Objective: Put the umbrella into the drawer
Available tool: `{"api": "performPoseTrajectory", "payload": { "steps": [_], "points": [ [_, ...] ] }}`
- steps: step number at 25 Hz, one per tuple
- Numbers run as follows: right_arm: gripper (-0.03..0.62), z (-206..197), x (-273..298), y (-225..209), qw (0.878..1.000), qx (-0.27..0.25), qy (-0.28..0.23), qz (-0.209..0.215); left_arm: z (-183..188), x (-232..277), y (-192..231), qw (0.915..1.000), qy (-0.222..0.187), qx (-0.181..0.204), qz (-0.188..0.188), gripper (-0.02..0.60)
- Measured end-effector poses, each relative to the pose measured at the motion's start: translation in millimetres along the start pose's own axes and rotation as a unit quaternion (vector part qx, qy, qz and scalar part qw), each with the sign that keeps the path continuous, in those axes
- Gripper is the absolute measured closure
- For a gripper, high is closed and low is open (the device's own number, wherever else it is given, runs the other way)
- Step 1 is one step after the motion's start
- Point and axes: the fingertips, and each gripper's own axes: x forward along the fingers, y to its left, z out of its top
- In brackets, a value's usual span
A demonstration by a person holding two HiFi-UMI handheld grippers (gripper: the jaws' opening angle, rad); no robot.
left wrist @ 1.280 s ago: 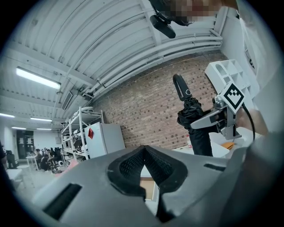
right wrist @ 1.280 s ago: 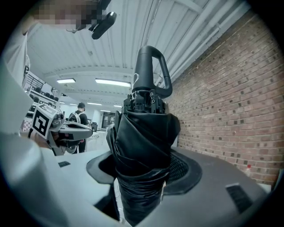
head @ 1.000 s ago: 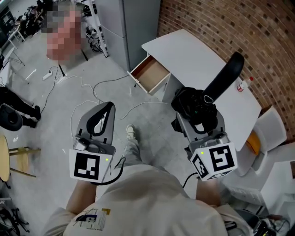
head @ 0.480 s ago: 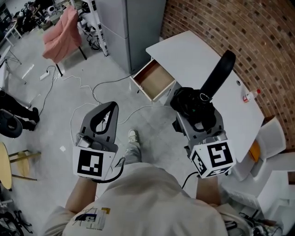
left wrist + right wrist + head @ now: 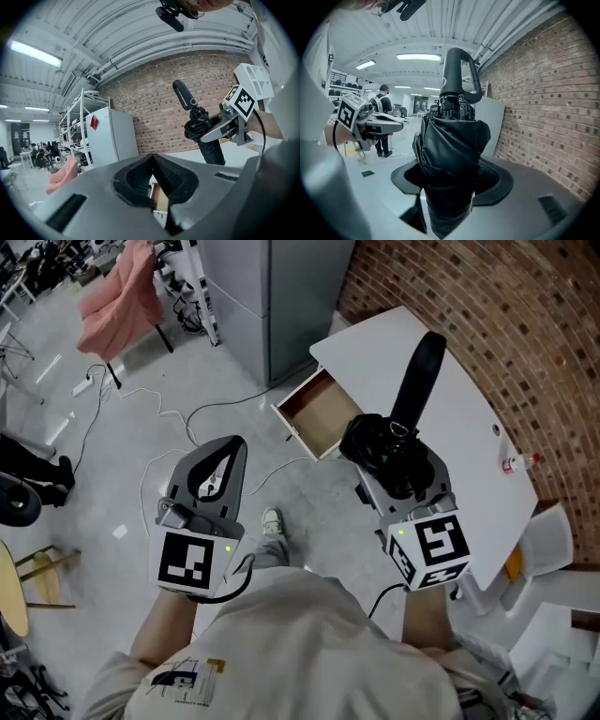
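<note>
My right gripper (image 5: 388,463) is shut on a folded black umbrella (image 5: 418,373), clamping its bunched canopy. The handle sticks up and away over the white table (image 5: 375,341). In the right gripper view the umbrella (image 5: 453,140) fills the space between the jaws, handle upward. The open drawer (image 5: 319,414), wooden inside, juts from the table's near-left side, just left of the umbrella. My left gripper (image 5: 232,448) hovers over the floor left of the drawer, shut with nothing in it. In the left gripper view its tips (image 5: 151,158) meet, and the drawer (image 5: 161,199) shows just past them.
A grey cabinet (image 5: 272,296) stands behind the drawer, against the brick wall (image 5: 506,324). Cables (image 5: 187,418) trail over the concrete floor. A chair draped in pink cloth (image 5: 117,296) is far left. A small bottle (image 5: 520,462) lies on the table's right side.
Both grippers have moved forward toward the table with the umbrella still gripped. The drawer now lies closer, just ahead of the two grippers.
</note>
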Motion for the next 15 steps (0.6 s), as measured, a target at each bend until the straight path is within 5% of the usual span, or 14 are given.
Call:
{"api": "performPoseTrajectory", "payload": {
  "steps": [15],
  "points": [
    [0.330,-19,170,-26,0.991,-0.058,0.104,0.065,-48,99,96,0.9989,0.028,-0.038,-0.002,0.574]
  ]
}}
